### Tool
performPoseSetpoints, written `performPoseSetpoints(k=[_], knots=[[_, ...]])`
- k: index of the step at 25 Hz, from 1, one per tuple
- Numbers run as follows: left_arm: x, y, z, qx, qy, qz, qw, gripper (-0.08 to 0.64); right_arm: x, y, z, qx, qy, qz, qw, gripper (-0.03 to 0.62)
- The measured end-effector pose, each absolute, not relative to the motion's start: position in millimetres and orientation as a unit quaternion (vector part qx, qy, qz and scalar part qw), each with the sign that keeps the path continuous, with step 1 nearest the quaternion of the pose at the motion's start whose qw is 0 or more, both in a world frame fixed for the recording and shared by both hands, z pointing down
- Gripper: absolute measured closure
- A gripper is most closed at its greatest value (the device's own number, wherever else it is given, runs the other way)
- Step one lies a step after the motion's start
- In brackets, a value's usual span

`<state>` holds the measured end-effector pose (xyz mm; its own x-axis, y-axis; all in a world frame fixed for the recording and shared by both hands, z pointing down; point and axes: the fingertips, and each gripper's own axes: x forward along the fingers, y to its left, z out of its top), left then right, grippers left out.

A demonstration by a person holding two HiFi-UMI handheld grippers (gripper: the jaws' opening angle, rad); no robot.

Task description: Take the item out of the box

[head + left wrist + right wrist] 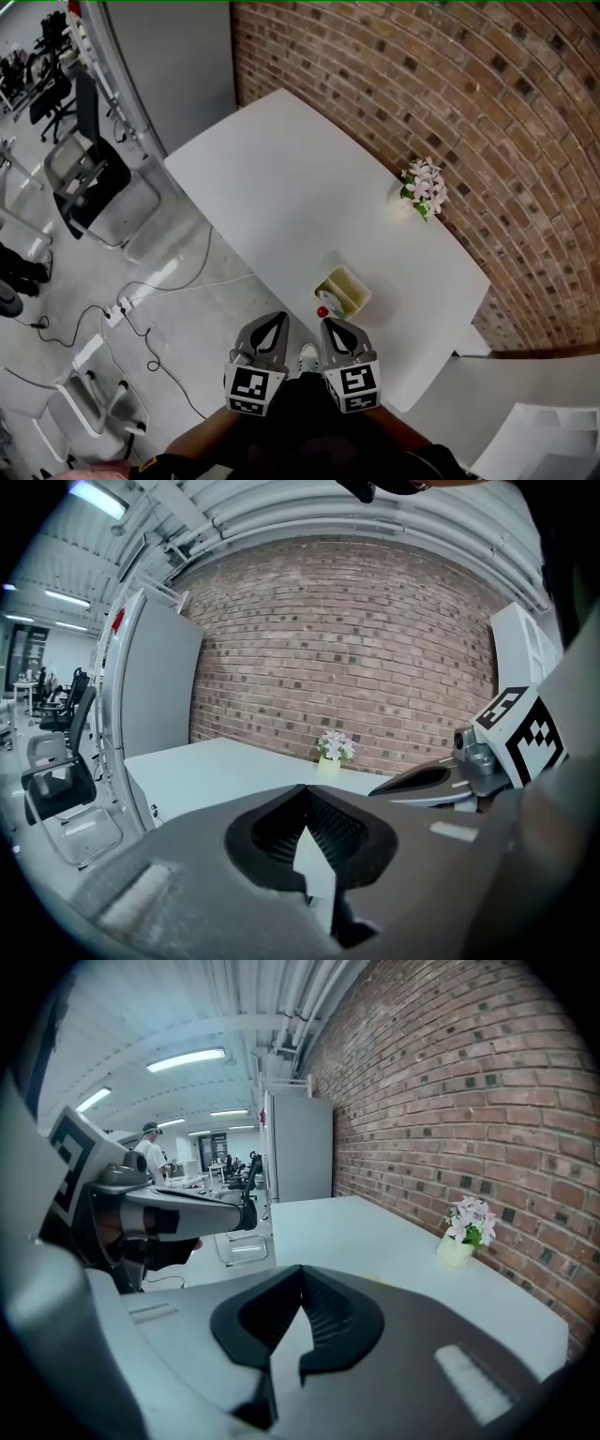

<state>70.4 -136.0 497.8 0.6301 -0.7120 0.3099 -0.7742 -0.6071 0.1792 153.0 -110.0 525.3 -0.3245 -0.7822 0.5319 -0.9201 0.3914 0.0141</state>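
Note:
A small pale yellow open box [347, 289] stands near the front edge of the white table [281, 187]. A small red item [322, 311] shows at the box's near corner; I cannot tell whether it lies inside. My left gripper [273, 330] and right gripper [334, 333] are held side by side close to my body, just short of the box, both shut and empty. In the left gripper view the shut gripper [305, 832] points over the table, with the right gripper [441, 780] beside it. The right gripper view shows its gripper [298, 1302] shut too. The box is hidden in both gripper views.
A pot of pink flowers [424, 190] [332, 752] [463, 1232] stands by the brick wall [450, 84]. Left of the table are a black chair [89, 178], floor cables [141, 309] and a grey cabinet [169, 56]. A person [150, 1147] stands far off.

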Motion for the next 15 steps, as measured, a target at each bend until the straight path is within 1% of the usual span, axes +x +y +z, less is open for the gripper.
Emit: performPoseSetpoints(k=[4,5,7,15], knots=[[90,-140,509,0.886,-0.422,0.119,0.152,0.555,168,-115,536,0.517,-0.805,0.141,0.256,0.587],[94,-141,511,0.885,-0.423,0.121,0.152,0.555,171,-116,540,0.513,-0.806,0.14,0.261,0.555],[101,-144,515,0.883,-0.427,0.124,0.153,0.555,176,-118,547,0.504,-0.808,0.141,0.27,0.535],[102,-152,536,0.865,-0.453,0.141,0.163,0.555,182,-125,575,0.471,-0.814,0.135,0.312,0.506]])
